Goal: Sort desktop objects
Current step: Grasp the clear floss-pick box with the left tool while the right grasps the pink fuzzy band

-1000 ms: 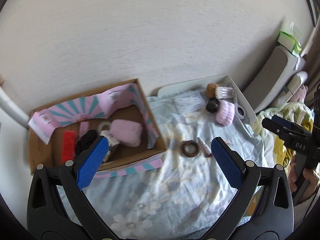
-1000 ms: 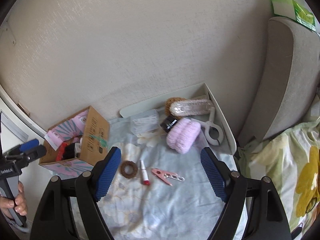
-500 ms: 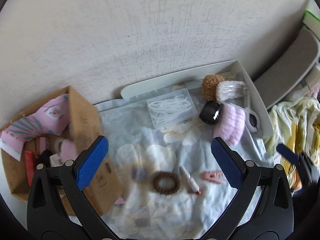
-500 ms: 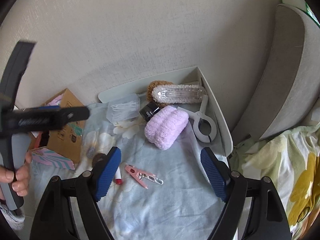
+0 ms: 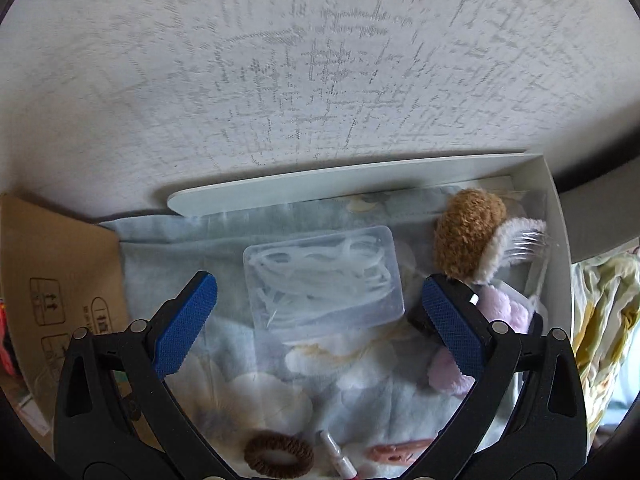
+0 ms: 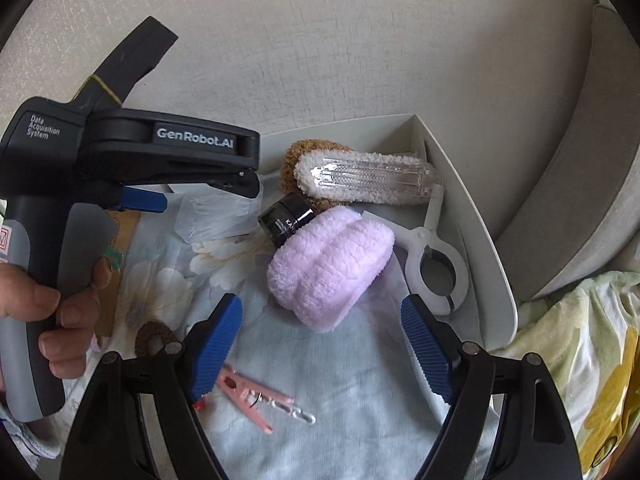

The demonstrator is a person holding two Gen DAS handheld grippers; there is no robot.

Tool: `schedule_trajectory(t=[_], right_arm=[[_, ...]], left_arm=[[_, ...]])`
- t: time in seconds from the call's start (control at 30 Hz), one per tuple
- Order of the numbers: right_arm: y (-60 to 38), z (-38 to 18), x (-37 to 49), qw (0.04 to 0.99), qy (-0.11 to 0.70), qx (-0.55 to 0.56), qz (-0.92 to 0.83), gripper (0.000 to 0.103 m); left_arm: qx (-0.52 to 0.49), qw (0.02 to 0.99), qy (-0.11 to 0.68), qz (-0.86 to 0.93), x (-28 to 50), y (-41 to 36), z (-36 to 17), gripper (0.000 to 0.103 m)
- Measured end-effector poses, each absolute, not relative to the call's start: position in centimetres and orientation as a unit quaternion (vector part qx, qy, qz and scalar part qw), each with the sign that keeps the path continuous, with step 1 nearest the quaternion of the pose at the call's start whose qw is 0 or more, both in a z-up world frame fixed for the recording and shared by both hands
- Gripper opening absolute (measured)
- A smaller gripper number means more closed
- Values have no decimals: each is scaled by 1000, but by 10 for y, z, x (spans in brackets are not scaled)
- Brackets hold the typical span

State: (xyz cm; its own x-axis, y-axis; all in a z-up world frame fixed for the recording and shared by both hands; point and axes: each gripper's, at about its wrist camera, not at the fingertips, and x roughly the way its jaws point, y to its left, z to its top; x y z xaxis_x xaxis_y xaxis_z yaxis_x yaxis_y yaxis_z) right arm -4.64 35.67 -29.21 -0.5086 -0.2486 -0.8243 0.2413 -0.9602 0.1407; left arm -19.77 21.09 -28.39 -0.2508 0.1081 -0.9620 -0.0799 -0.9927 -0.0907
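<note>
My left gripper (image 5: 320, 320) is open, its blue pads either side of a clear plastic box (image 5: 322, 278) of white ties on the flowered cloth; it also shows in the right wrist view (image 6: 156, 200). My right gripper (image 6: 322, 344) is open and empty, just short of a fluffy lilac roll (image 6: 330, 264). A small black jar (image 6: 286, 220), a brown fuzzy clip (image 5: 466, 236), a white furry hair clip (image 6: 372, 178) and a white loop tool (image 6: 436, 268) lie near the white tray's corner. A brown hair tie (image 5: 279, 453), a pink clothespin (image 6: 250, 398) and a small tube (image 5: 338, 454) lie nearer.
The white tray (image 6: 484, 232) stands against the textured wall. A cardboard box (image 5: 52, 280) is at the left. A grey cushion (image 6: 580, 184) and yellow flowered bedding (image 6: 580, 360) lie to the right.
My left gripper has swung right from the cardboard box and moved in close over the clear plastic box. My right gripper has moved closer to the lilac roll.
</note>
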Motion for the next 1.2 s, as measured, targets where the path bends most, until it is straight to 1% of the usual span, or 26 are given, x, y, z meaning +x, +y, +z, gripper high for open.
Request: schedule_trajectory(t=[0.27, 0.37, 0.43, 0.47, 0.5, 0.53, 0.6, 0.63, 0.67, 0.73, 0.83, 1.2], right_arm=[[342, -301, -52, 139, 53, 461, -875, 79], [336, -301, -52, 140, 78, 451, -878, 79], [332, -301, -52, 143, 91, 444, -880, 78], [330, -302, -52, 143, 95, 442, -881, 74], [329, -302, -52, 144, 98, 441, -880, 62], [329, -303, -53, 143, 103, 442, -880, 53], [329, -304, -54, 138, 108, 440, -881, 48], [331, -304, -55, 140, 105, 441, -880, 43], [332, -303, -55, 139, 103, 440, -881, 41], [335, -301, -53, 136, 102, 433, -885, 32], [336, -297, -48, 131, 108, 423, -890, 28], [343, -276, -29, 127, 110, 398, -902, 27]], left_arm=[[-610, 39, -14, 792, -195, 209, -297, 102], [-608, 37, -19, 793, -192, 207, -299, 98], [-605, 45, -31, 794, -188, 205, -299, 89], [-604, 49, -35, 794, -186, 205, -299, 87], [-604, 50, -35, 795, -185, 206, -299, 82], [-602, 50, -32, 796, -183, 206, -298, 82], [-599, 50, -27, 798, -178, 209, -298, 82], [-598, 51, -27, 799, -176, 209, -297, 82], [-598, 51, -29, 799, -174, 208, -297, 81], [-596, 50, -32, 801, -171, 206, -296, 81], [-588, 48, -28, 807, -163, 203, -293, 81], [-569, 64, -22, 820, -145, 197, -259, 81]])
